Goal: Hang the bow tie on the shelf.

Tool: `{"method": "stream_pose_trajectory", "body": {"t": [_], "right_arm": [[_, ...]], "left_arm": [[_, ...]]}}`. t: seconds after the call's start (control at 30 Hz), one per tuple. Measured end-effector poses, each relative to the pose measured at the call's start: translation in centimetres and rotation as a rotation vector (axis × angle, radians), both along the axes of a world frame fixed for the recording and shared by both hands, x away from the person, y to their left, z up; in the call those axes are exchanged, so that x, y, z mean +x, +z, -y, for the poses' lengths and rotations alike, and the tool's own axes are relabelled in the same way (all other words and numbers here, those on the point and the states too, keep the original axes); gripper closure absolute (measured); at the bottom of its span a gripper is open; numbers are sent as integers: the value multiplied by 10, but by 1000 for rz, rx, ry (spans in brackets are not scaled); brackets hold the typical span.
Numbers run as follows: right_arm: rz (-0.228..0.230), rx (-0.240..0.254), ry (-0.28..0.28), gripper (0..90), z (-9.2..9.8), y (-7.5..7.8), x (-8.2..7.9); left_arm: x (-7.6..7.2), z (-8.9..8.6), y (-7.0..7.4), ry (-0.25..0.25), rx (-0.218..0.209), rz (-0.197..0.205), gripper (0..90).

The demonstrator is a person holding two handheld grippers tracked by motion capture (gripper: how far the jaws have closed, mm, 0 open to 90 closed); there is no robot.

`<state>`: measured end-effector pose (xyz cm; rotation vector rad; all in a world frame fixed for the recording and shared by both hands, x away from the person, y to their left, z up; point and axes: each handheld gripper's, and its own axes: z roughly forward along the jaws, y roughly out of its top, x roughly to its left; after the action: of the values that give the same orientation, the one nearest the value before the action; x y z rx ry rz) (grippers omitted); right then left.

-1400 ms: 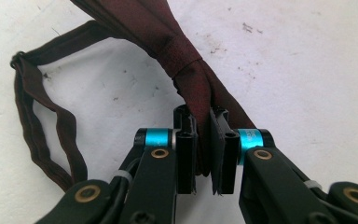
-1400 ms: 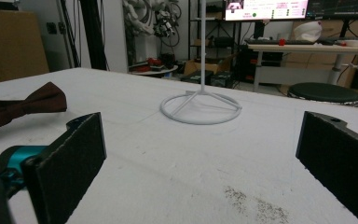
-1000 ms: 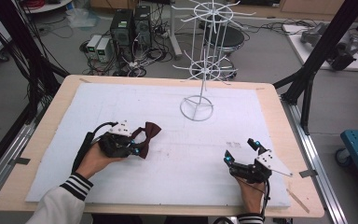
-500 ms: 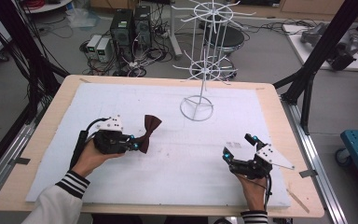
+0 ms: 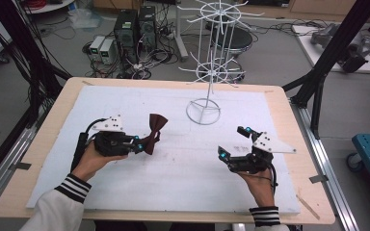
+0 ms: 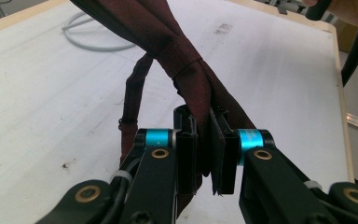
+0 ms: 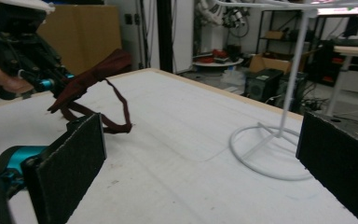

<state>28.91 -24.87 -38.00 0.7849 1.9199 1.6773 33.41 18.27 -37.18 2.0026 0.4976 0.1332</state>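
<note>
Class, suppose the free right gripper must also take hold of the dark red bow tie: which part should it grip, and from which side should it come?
Probably the upper wing of the bow tie, approached from the stand's side. The left gripper already pinches the lower wing below the knot, so the upper wing stands free and flat. The right gripper, jaws wide, could close across its thin edge.

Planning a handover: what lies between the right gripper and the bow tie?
Only bare white mat lies between the right gripper and the bow tie, in the high view.
</note>
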Motion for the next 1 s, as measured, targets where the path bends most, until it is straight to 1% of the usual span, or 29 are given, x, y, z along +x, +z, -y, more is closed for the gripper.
{"method": "stream_pose_trajectory", "body": {"t": [0.13,0.17,0.2,0.23,0.27,0.3,0.33,0.37,0.4,0.43,0.6,0.7,0.8,0.87,0.9,0.93,0.97,1.0], "right_arm": [[-5,-20,46,7,-8,9,4],[-5,-20,46,7,-8,9,4],[-5,-34,80,7,-13,15,6],[-5,-34,80,7,-13,15,6],[-4,-39,92,7,-14,16,7],[-5,-49,127,7,-19,22,9],[-3,-54,133,7,-20,24,10],[-6,-59,140,7,-22,26,11],[-4,-59,149,7,-23,29,13],[-9,-54,157,7,-25,31,14],[-10,-57,195,8,-33,44,19],[-15,-53,222,8,-38,50,24],[-22,-55,248,8,-42,56,29],[-27,-63,271,8,-46,59,31],[-24,-70,279,8,-48,61,33],[-27,-76,285,8,-50,63,34],[-27,-84,290,9,-52,65,36],[-23,-94,293,25,-54,67,37]], "left_arm": [[0,0,2,-13,-27,7,820],[0,0,2,-13,-27,7,820],[0,0,3,-20,-31,13,820],[0,0,3,-20,-31,13,820],[1,1,5,-27,-36,16,820],[0,2,7,-36,-38,27,820],[0,2,7,-36,-38,27,820],[0,4,12,-48,-37,37,820],[0,4,12,-48,-37,37,820],[0,7,16,-60,-42,51,820],[0,13,25,-93,-43,75,820],[-1,18,29,-115,-59,84,820],[0,23,33,-140,-63,97,820],[0,25,35,-154,-80,100,820],[0,25,35,-154,-80,100,820],[0,27,37,-164,-82,110,820],[0,28,38,-171,-86,111,820],[0,29,38,-179,-96,107,820]]}}
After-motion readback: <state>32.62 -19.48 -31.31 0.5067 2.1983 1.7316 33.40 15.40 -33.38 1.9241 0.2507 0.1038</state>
